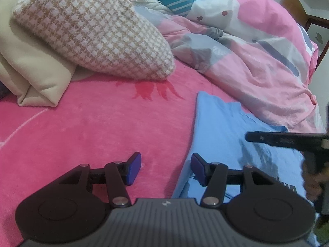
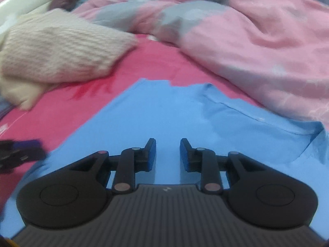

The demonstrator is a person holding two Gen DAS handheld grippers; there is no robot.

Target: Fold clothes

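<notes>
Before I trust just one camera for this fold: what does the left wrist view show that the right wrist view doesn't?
Left only: a wooden chair, dark lettering on the blue shirt, and a hand holding the right claw. Right only: the shirt's far edge, spread wide. Both share the shirt, checked pillow, pink blanket, crumpled quilt, and both claws open.

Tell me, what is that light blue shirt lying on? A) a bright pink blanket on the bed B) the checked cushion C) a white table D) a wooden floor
A: the light blue shirt is spread flat on the bright pink blanket, with the checked cushion lying apart from it, farther up the bed.
</notes>
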